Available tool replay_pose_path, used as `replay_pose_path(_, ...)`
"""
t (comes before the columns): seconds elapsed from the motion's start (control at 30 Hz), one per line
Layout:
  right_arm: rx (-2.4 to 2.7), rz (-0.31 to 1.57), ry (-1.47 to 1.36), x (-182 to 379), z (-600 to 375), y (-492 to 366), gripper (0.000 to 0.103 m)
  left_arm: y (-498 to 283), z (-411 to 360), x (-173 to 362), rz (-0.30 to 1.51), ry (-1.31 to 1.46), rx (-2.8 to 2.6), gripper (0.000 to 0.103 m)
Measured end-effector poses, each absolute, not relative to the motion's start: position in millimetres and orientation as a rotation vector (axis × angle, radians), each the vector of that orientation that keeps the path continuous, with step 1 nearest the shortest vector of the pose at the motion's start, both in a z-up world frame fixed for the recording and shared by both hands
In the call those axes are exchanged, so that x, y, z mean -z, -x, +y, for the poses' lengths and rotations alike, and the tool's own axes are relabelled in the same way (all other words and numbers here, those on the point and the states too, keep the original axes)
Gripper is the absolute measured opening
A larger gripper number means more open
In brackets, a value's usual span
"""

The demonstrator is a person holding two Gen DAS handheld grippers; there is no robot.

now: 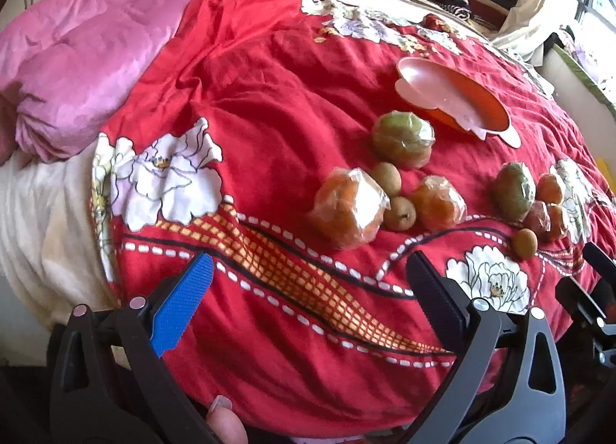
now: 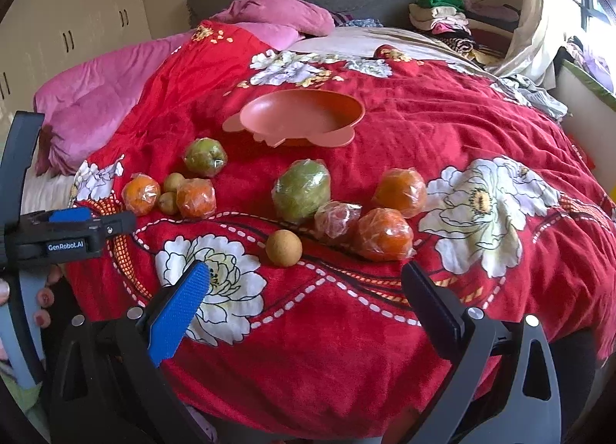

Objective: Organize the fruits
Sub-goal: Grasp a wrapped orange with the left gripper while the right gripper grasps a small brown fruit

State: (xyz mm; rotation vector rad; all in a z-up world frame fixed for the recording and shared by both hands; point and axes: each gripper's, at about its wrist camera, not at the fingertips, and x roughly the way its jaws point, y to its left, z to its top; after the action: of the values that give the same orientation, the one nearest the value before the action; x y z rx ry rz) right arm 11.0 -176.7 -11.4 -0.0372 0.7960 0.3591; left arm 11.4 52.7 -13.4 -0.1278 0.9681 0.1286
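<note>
On the bedspread [image 2: 385,328], the wrapped fruits [image 2: 304,190] lay in two clusters before the bowl [image 2: 300,116], none in it.

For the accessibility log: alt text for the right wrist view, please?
An open hand-held gripper hovers over a red floral bedspread strewn with plastic-wrapped oranges and green fruits plus small brown ones. An empty orange bowl sits beyond them; the other hand-held gripper shows at left.

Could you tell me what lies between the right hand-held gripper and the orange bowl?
In the right wrist view, a small round brown fruit and a wrapped green fruit lie between the right hand-held gripper and the bowl.
</note>
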Motion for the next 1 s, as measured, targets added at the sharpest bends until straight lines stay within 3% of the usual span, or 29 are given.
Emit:
replay_pose_path(0.13, -0.375, 0.803, 0.039, 14, -172, -16, 0.099, -19, 55, 14, 0.961, 0.106, -0.103, 0.093)
replay_pose_path(0.27, -0.372, 0.816, 0.024, 16, -174, -23, 0.099, -28, 57, 19, 0.976, 0.100, -0.082, 0.075)
replay_pose_path(0.33, -0.379, 0.821, 0.018, 17, -174, -25, 0.099, -31, 56, 21, 0.984, 0.106, -0.044, 0.061)
replay_pose_path(0.6, -0.404, 0.852, 0.009, 25, -169, -34, 0.097, -43, 48, 24, 0.983, 0.082, 0.030, 0.043)
replay_pose_path(0.67, -0.413, 0.857, 0.010, 28, -166, -35, 0.084, -47, 50, 24, 0.980, 0.090, 0.048, 0.041)
replay_pose_path(0.7, -0.413, 0.860, 0.013, 29, -165, -36, 0.072, -48, 51, 24, 0.983, 0.093, 0.053, 0.040)
replay_pose_path(1.0, -0.454, 0.886, 0.027, 38, -158, -45, 0.032, -57, 53, 28, 0.985, 0.104, 0.082, 0.039)
